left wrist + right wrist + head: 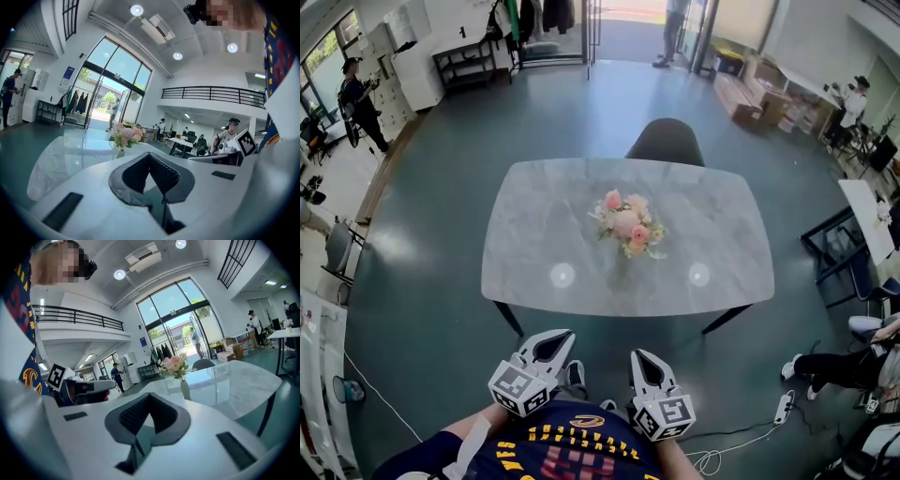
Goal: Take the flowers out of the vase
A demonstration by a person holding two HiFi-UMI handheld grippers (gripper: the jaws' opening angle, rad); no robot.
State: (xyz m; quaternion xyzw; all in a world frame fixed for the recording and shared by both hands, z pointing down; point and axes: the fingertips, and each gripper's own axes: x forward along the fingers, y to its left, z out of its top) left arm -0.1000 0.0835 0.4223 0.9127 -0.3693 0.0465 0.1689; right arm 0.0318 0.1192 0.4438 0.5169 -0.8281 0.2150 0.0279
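A bunch of pink and peach flowers [626, 223] stands in a small pale green vase [185, 389] at the middle of a grey marble table [544, 225]. The flowers [125, 135] also show ahead in the left gripper view, and the flowers [174, 364] in the right gripper view. My left gripper [555, 345] and right gripper [645, 366] are held close to my body, short of the table's near edge. Both are shut with nothing between the jaws, well apart from the vase.
A dark chair [667, 142] stands at the table's far side. Other people [356, 98] stand or sit around the room, some at a white table [867, 211] on the right. Cardboard boxes [755, 94] lie at the back right. A power strip [785, 407] and cable lie on the floor at right.
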